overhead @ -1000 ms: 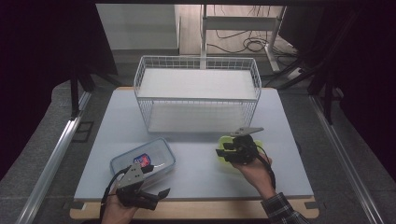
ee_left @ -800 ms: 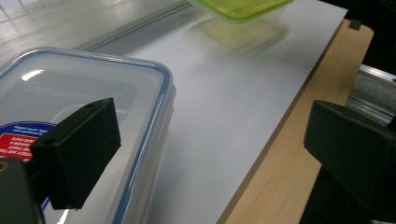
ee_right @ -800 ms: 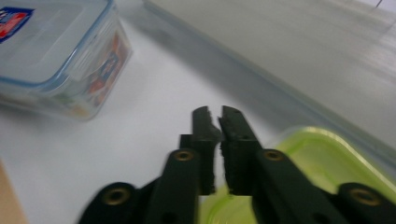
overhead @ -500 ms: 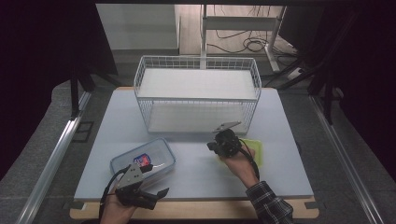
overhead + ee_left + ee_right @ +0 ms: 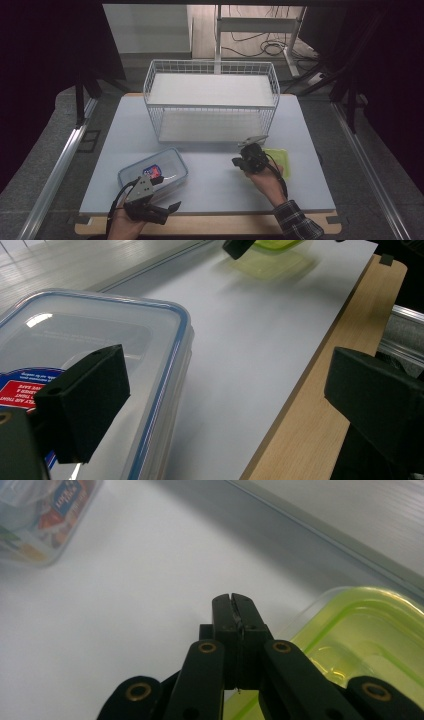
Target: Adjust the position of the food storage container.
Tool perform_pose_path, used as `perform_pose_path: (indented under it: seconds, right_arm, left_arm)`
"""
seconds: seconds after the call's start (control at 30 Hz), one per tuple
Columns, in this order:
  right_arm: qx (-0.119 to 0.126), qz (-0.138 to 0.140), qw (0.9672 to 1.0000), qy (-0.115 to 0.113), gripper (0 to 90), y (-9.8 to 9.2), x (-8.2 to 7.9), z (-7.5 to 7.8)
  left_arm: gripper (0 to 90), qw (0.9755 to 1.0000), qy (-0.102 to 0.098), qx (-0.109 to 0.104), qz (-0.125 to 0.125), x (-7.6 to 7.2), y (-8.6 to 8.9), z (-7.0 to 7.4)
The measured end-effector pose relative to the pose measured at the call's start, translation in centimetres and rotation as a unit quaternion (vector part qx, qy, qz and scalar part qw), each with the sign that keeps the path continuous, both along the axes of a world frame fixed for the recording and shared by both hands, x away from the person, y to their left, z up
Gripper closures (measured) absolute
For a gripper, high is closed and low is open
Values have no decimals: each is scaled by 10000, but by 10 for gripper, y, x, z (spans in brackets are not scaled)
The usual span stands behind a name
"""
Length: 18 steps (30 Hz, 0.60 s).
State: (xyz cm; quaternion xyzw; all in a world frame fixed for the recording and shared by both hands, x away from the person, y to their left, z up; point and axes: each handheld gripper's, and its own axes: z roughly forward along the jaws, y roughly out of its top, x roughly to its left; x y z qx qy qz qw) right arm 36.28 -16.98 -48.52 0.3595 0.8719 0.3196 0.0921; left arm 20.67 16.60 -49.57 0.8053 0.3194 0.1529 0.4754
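Two hand-held grippers work over a white surface [image 5: 210,175] with two lidded food containers and a wire basket.

My right gripper [image 5: 234,602], fingers pressed together on nothing, sits at the green container's [image 5: 365,640] left rim; my left gripper [image 5: 225,405], fingers wide apart, straddles the clear blue-rimmed container's [image 5: 95,335] near corner. Pushing with shut fingers could skid the green container right. The wire basket [image 5: 210,97] blocks the far side; open room lies between the containers.
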Motion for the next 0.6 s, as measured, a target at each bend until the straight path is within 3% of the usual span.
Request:
perform_pose_path:
  seconds: [0.33, 0.6]
  right_arm:
    - [-12, -399, 9992, -9, 887, -44, -10, 3]
    - [69, -814, 9967, -28, 888, -81, -12, 3]
  left_arm:
    - [51, 9999, -23, 102, 71, -1, -1, 1]
    - [55, 9998, -16, 139, 126, -2, -2, 3]
